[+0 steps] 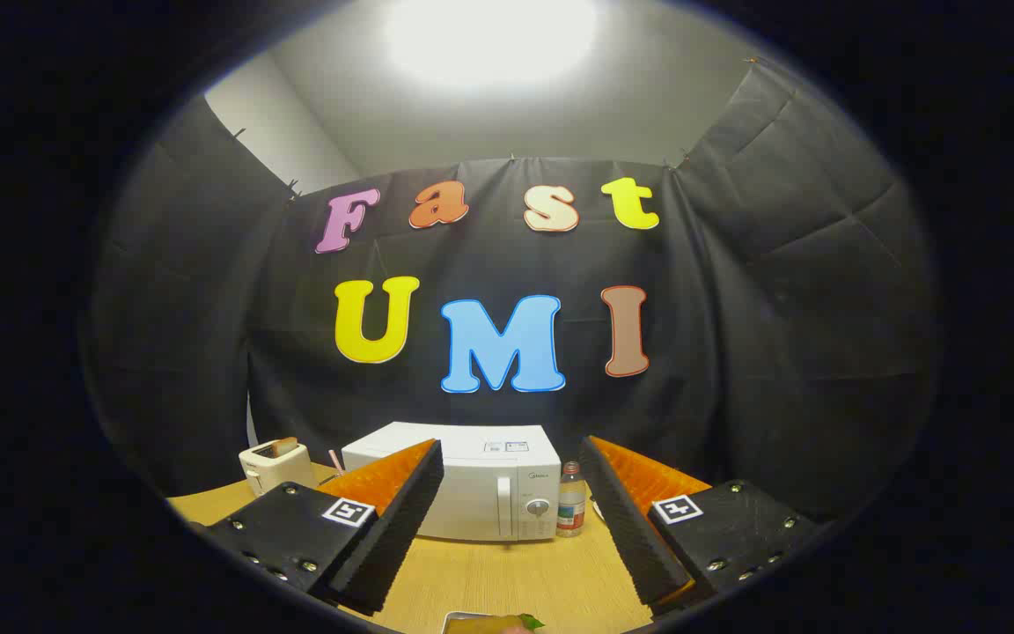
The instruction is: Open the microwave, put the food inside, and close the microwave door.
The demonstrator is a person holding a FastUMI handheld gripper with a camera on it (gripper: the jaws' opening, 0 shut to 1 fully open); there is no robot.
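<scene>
I hold gripper (511, 519) fingers spread wide, empty, facing white boxy microwave (463, 480) on wooden table (507, 581), door shut. Vertical handle (503, 508) looks rigid; I'd hook there. Food plate (489, 623) sits beneath fingers.

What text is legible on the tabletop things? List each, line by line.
Small mark on white box-shaped microwave: too blurred.
Two stickers on its top: too small.
Label on clear plastic bottle: blurred.
Open tongs, microwave beyond them: square black-and-white markers, no words.
</scene>
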